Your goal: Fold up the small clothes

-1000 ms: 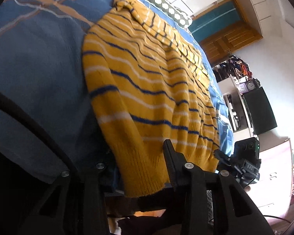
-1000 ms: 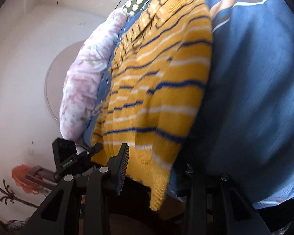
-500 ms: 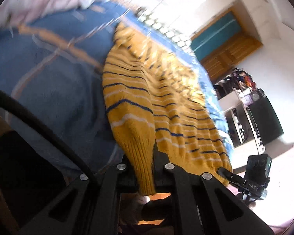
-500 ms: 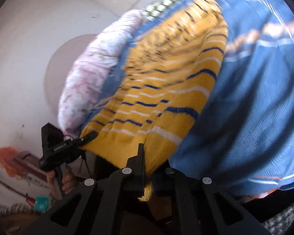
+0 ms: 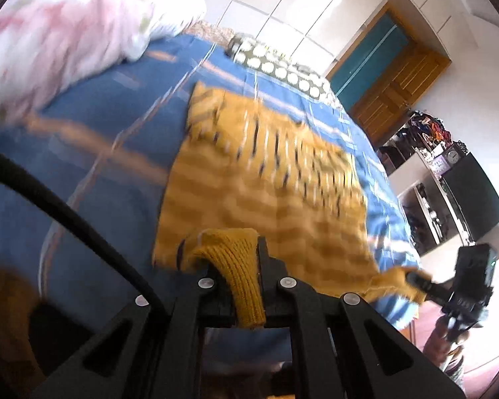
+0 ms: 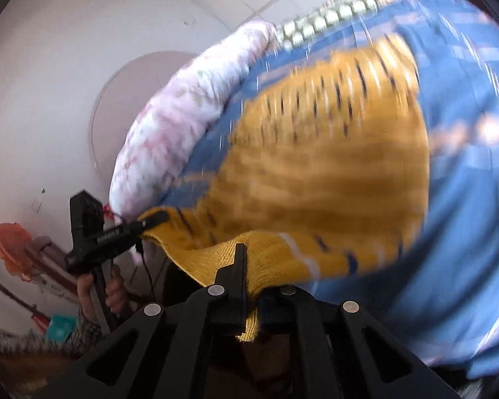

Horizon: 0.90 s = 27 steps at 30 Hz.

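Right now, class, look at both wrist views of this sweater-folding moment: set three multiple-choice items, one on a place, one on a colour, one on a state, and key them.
1. Where does the sweater lie?
A. on the blue bedspread
B. on the floor
C. on a chair

2. What is the sweater's main colour?
A. red
B. mustard yellow
C. green

3. How is the left tool?
A. open and apart from the cloth
B. lying on the bed
C. shut on the sweater's hem

Key: 1 A, blue cover shows around it; 2 B, yellow knit with dark stripes; 3 C, ribbed hem is pinched, as with the right tool.
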Tool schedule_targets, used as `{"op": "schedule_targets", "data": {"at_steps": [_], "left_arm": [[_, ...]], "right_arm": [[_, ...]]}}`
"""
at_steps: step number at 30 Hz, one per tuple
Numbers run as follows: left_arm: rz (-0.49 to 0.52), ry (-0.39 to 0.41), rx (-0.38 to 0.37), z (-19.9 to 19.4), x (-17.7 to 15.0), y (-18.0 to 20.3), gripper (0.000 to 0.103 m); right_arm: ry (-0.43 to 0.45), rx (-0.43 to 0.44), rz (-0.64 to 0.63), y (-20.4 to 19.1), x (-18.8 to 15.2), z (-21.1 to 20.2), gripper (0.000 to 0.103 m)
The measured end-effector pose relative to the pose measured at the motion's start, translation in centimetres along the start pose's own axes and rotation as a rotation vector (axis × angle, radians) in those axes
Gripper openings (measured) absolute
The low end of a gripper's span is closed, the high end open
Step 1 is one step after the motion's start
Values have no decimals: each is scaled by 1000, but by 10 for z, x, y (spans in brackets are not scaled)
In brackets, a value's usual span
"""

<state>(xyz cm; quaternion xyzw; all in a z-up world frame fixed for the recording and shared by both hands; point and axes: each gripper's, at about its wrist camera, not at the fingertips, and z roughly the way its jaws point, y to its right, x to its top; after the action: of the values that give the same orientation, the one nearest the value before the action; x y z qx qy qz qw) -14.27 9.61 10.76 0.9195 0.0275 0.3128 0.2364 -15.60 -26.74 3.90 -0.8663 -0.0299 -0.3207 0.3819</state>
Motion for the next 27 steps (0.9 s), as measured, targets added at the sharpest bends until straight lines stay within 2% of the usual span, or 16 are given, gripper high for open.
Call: {"op": "schedule_targets", "data": {"at_steps": [3,7,8,13,16,19,21,23,25,27], "left_arm": [[26,29,34,24,59,13,8],[3,27,82,74,124,16,8],[7,17,116,92,140,16,8],[-18,-73,166,168,177,7,8],[-34,-112,159,200,186,-2,9],[-86,-121,102,220,199,-14,12],[-151,-125,49,230,209,-27,20],[-231,-110,-18,238,218,-41,41],[-270,-83,-41,236,223,-51,56],[-305,-54,-77,235,228,-60,60]], "right_arm": [[55,-32,-21,-3,54,12,5],[88,-136,-23,6,120,48,5],[89,-163,-12,12,133,60,5],[64,-235,68,49,169,103,5],[52,-234,113,76,184,117,6],[51,-234,162,97,199,129,8],[48,-232,221,117,212,140,13],[48,-228,289,138,222,151,22],[52,-201,369,160,229,160,32],[92,-195,433,178,233,162,40]]}}
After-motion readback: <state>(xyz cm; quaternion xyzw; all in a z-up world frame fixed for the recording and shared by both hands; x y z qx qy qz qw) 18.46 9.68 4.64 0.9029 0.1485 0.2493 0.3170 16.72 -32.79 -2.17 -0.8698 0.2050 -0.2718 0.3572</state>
